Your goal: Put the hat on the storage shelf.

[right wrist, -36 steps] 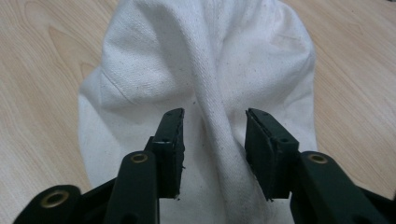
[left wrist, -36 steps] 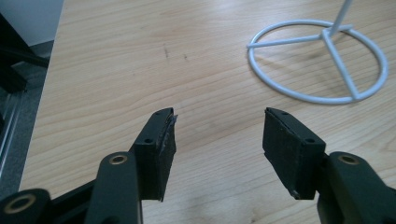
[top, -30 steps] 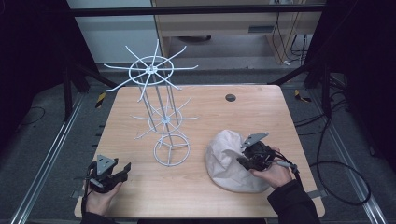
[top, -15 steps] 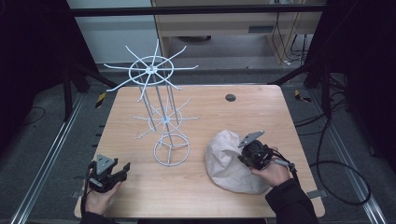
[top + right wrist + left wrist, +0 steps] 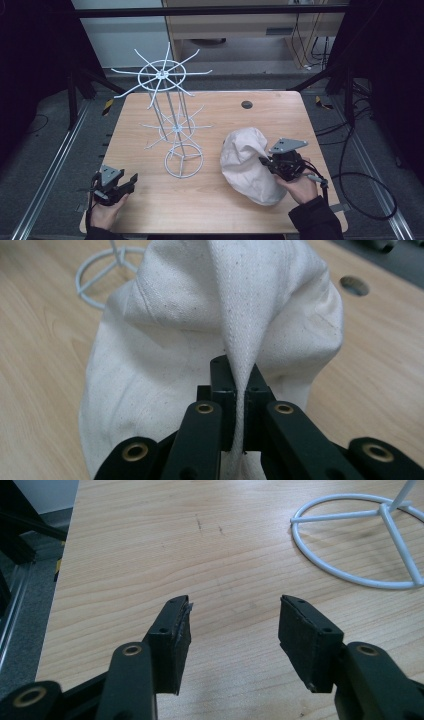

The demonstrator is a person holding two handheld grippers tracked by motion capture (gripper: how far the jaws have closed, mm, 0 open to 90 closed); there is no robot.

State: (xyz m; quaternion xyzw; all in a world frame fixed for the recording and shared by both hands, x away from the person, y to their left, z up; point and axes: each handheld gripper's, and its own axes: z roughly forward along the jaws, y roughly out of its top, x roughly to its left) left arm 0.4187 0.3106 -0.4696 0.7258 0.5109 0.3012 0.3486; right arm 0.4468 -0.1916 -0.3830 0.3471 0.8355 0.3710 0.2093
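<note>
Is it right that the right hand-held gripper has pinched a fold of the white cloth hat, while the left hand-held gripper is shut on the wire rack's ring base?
Not quite. The right hand-held gripper does pinch a fold of the white cloth hat. But the left hand-held gripper is open over bare table, short of the wire rack's ring base, as the left gripper view shows.

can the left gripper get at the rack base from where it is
Probably yes. The left gripper is open and rests low near the table's front left edge, with only bare wood between its jaws and the rack base. The right gripper is busy pinching the hat, well off to the side.
</note>
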